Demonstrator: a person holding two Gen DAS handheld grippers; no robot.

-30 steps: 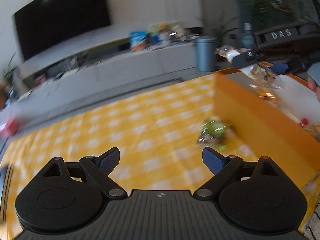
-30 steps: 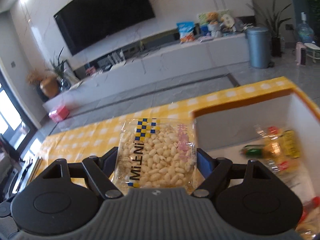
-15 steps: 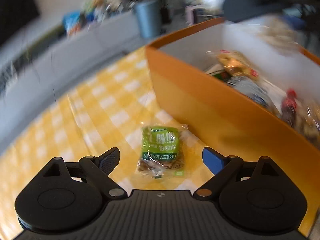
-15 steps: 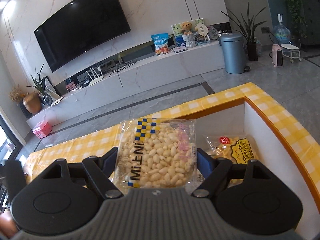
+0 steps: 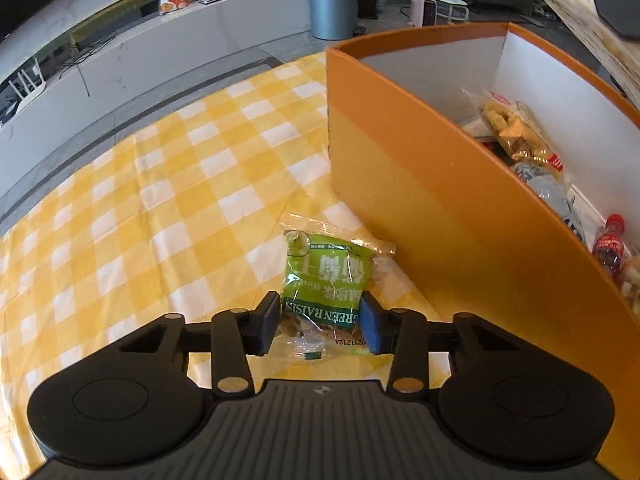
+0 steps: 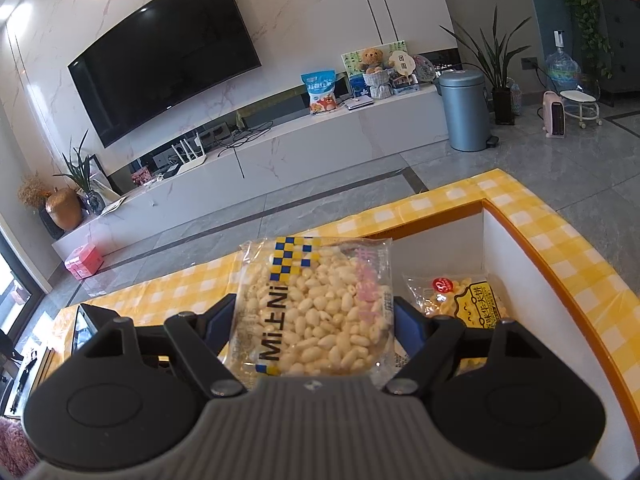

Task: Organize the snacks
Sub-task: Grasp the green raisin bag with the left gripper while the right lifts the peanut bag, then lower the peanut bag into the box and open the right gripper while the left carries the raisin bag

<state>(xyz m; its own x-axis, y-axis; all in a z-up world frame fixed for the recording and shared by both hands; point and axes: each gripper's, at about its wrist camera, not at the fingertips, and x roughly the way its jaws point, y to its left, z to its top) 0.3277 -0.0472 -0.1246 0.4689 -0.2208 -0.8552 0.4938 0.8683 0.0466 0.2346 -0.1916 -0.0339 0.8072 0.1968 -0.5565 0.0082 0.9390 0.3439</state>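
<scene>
Two grippers at work, one packet each. Left gripper [image 5: 320, 326] is down on the yellow checked cloth [image 5: 168, 200], jaws have just been closing and now sit against both sides of the green raisin packet [image 5: 326, 280], pads touching its lower edge w/ the packet's far end pointing away. That packet lies flat on the cloth, just beside the outer wall of the orange box [image 5: 420, 184], not inside it. Box is white inside & already has snacks in it: a yellow crinkly packet [image 5: 516, 128] near the far end, a grey-blue packet [image 5: 552, 196] next along, then a small red bottle [image 5: 610, 240] toward the near end. Over to the right gripper [image 6: 314, 320]: jaws spread wide but pinching a clear packet of puffed rice [image 6: 316, 308] between them, blue-yellow check strip on top, packet held upright in the air. It hangs by the box's left wall [image 6: 424, 228], above the cloth-box edge; can't tell exactly if it's over the inside. Down in the box corner, right of the rice packet, lies a yellow snack bag [image 6: 468, 300] w/ a red round sticker. Background: TV [image 6: 168, 52] on the marble wall, grey bin [image 6: 464, 112] by the low white unit.
</scene>
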